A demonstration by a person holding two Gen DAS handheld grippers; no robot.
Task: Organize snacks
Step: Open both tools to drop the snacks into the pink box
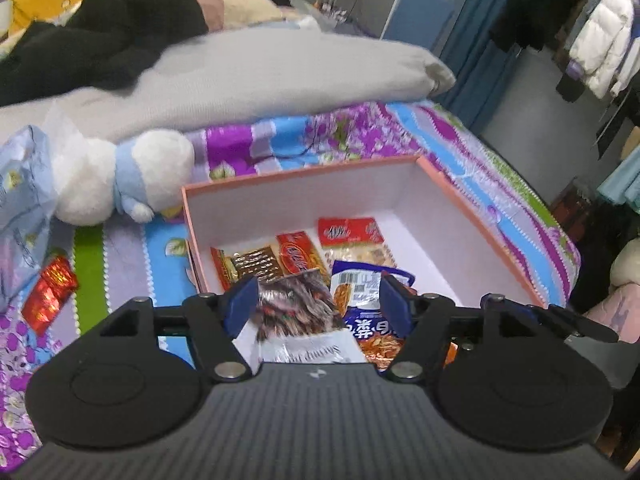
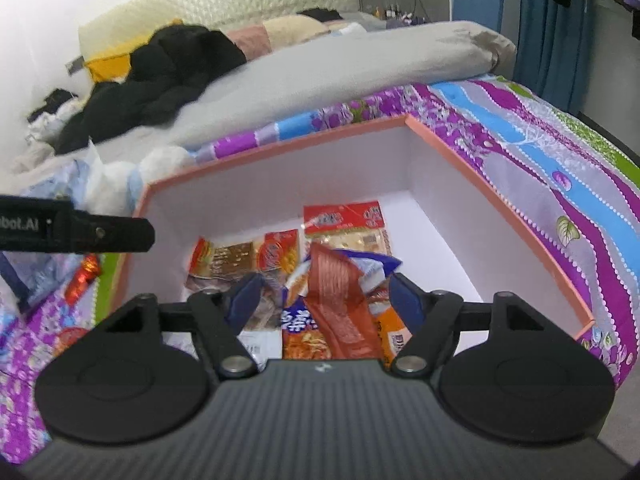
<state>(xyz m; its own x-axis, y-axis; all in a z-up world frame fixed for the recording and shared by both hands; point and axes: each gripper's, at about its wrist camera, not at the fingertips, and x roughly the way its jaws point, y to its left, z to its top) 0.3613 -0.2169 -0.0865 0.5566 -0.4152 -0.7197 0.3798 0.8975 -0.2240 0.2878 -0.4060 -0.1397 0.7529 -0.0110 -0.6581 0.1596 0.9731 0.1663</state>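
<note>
Left wrist: pink-rimmed box [image 1: 480, 220] on bedspread [image 1: 460, 140], right half bare; left gripper [image 1: 318, 300] wide over shrimp packet [image 1: 298, 312]; right gripper [image 2: 324, 300] wide around red packet [image 2: 340, 304].

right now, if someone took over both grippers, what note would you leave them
Left gripper: fingers spread over the pink box, a shrimp snack packet lying loose between them, not pinched.
Right gripper: fingers spread too, a reddish-brown packet between them, resting on the pile, no grip visible.
Done: several packets are already in the box, including a red and clear pack near the back and a blue noodle bag.
Left: a red foil snack lies on the bedspread to the left of the box, beside a pale blue bag. Fetch it next, probably with the left gripper.
</note>
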